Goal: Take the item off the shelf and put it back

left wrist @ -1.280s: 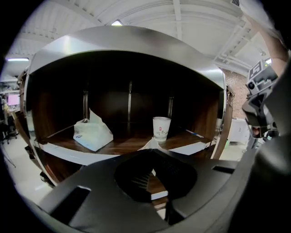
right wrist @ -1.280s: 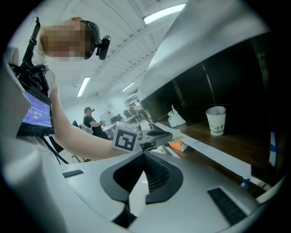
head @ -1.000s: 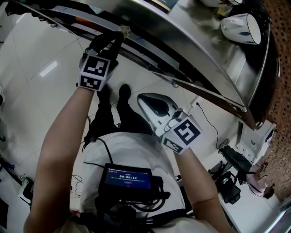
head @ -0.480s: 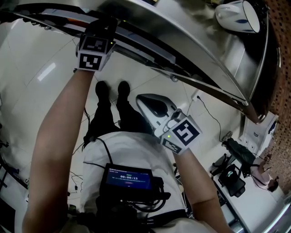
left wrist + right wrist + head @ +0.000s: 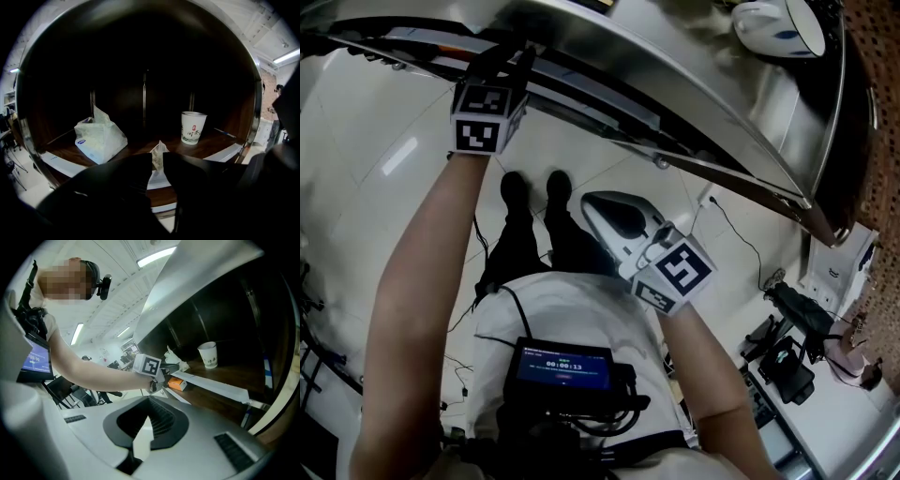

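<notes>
at the front edge of the dark shelf (image 5: 215, 143), the small white packet (image 5: 159, 150) stands between the jaws of the left claw (image 5: 157, 158), which have just been opening and now stand apart. a tissue bag (image 5: 99, 138) lies at its 10 o'clock, a paper cup (image 5: 192, 127) at 1 o'clock. the right claw (image 5: 150, 401), jaws together and empty, hangs well apart from the shelf.

One paper cup (image 5: 193, 127), one tissue pack (image 5: 100, 139), one orange box (image 5: 178, 384).
</notes>
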The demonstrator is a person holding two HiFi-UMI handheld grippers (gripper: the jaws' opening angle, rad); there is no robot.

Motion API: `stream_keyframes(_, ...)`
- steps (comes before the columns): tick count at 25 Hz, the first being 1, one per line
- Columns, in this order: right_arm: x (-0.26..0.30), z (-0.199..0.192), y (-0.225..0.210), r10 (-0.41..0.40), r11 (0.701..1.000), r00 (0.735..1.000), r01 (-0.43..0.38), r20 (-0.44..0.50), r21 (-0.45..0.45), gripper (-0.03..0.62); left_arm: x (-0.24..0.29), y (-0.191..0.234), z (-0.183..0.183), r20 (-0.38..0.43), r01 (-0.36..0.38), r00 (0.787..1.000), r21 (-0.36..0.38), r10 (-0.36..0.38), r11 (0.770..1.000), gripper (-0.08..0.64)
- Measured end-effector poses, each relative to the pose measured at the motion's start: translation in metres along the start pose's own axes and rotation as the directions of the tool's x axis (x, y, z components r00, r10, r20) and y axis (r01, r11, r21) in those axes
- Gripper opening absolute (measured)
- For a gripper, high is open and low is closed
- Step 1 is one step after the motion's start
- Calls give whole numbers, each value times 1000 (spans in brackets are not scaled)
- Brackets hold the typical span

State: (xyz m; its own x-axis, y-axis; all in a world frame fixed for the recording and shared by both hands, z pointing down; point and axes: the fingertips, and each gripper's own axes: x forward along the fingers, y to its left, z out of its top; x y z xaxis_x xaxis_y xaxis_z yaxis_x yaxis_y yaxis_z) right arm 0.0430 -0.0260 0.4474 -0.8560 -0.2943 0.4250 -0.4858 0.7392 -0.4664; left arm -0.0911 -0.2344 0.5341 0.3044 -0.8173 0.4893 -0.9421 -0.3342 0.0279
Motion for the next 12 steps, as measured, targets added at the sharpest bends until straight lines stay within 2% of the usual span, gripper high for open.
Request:
stream_keyframes(9,9,9,1,11,1000,999,-10,49,-2,6,-41,-12,-1,23,50,998,16,-51,999,78)
stream_keyframes(12,9,18,4,19,1000,997,-18,73,-16,6,-63,-17,-2,35,68,997,19,-68,998,41)
